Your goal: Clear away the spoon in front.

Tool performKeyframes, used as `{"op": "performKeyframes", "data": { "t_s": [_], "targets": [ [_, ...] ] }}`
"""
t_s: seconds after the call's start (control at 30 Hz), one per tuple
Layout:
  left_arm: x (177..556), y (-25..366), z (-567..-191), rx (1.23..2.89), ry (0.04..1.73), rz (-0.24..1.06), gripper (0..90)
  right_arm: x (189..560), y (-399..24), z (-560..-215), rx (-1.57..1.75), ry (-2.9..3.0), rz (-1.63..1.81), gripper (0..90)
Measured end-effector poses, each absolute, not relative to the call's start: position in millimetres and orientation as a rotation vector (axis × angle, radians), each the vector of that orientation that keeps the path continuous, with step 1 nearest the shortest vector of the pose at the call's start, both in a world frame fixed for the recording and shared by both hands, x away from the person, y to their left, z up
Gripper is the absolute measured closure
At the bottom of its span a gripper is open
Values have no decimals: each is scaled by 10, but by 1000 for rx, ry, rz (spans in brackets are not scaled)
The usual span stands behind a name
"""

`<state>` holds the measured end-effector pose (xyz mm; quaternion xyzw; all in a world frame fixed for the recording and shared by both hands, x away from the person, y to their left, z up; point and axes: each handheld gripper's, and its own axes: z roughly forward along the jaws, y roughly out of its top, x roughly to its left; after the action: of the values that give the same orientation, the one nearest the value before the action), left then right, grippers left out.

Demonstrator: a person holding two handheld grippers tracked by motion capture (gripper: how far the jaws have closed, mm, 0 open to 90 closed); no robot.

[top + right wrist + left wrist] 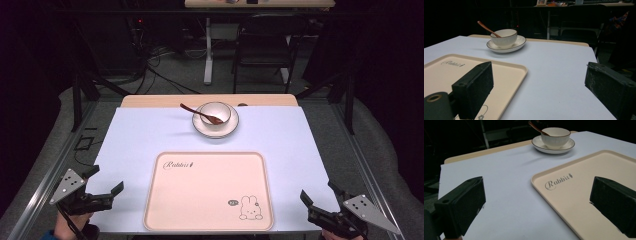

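A cream tray with a rabbit print lies at the near middle of the pale blue table cover. Beyond it a white bowl stands on a white saucer, and a brown spoon leans in the bowl with its handle pointing left. My left gripper hovers open at the near left corner, left of the tray. My right gripper is open at the near right corner, beside the tray. The bowl stands far ahead of both.
A bare wooden strip of the table shows along the far edge. A dark chair and a table leg stand on the floor behind. Metal frame rails run along both sides.
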<state>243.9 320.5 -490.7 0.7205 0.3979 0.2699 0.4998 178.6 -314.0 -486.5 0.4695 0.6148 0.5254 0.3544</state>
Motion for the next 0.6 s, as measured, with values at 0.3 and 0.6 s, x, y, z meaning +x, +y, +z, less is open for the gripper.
{"op": "performKeyframes", "data": {
  "t_s": [0.3, 0.6],
  "targets": [
    [2454, 3201, -4915, 1739, 974, 640, 1, 1787, -3139, -4866, 1212, 1592, 1353, 78],
    [2464, 3185, -4913, 1751, 990, 667, 1, 1792, -3139, -4866, 1209, 1594, 1353, 79]
  ]
}}
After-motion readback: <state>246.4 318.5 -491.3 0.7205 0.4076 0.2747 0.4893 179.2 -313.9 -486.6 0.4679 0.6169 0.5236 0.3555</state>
